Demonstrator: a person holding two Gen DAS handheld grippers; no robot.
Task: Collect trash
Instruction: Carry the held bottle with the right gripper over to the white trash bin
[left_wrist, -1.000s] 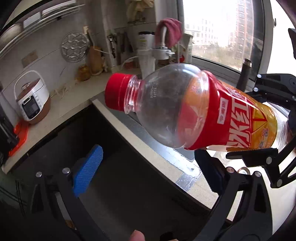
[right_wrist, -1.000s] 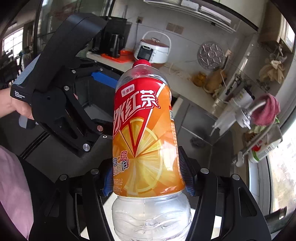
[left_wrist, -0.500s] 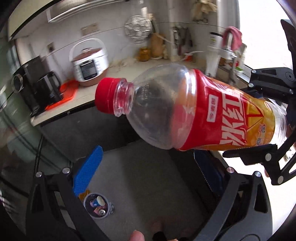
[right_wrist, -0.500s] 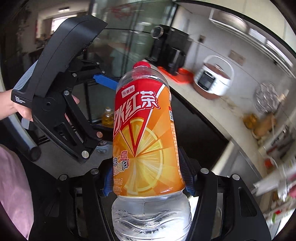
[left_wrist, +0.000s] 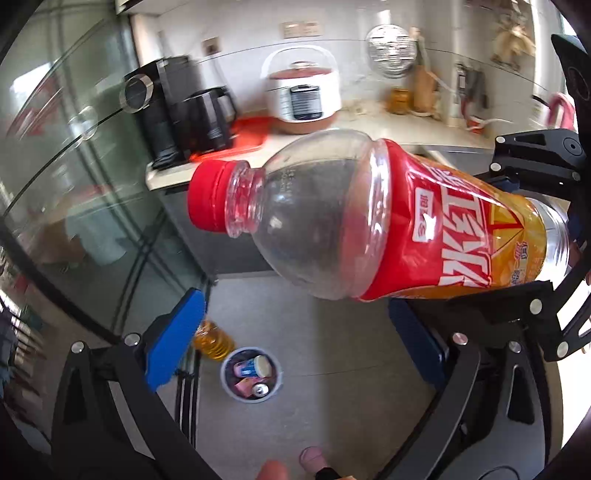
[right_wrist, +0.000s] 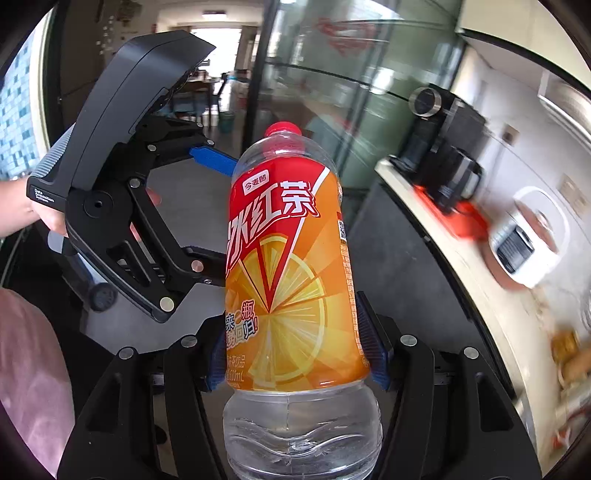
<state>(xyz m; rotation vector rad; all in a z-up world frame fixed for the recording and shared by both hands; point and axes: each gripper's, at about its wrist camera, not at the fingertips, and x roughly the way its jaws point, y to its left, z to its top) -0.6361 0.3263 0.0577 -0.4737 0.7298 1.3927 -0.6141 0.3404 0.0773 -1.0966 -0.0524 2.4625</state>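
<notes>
A plastic drink bottle (right_wrist: 291, 280) with a red cap and a red and orange label stands between the blue pads of my right gripper (right_wrist: 291, 343), which is shut on its lower label. In the left wrist view the same bottle (left_wrist: 332, 221) lies across the picture, cap to the left, with the right gripper (left_wrist: 535, 229) clamped on it at the right edge. My left gripper (left_wrist: 295, 343) is open with nothing between its fingers. Below it on the floor stands a small round bin (left_wrist: 225, 369) with a cup, a can and wrappers inside.
A bottle of yellow oil (left_wrist: 214, 341) stands beside the bin, against a glass door (left_wrist: 74, 184). A counter (left_wrist: 369, 122) carries a black coffee maker (left_wrist: 177, 114), a red tray and a white rice cooker (left_wrist: 303, 99). A person's foot (left_wrist: 312, 456) shows at the bottom.
Both grippers have swung together across the kitchen, away from the window and sink toward the glass door. The bin has come into view on the floor. The bottle has stayed in the right gripper.
</notes>
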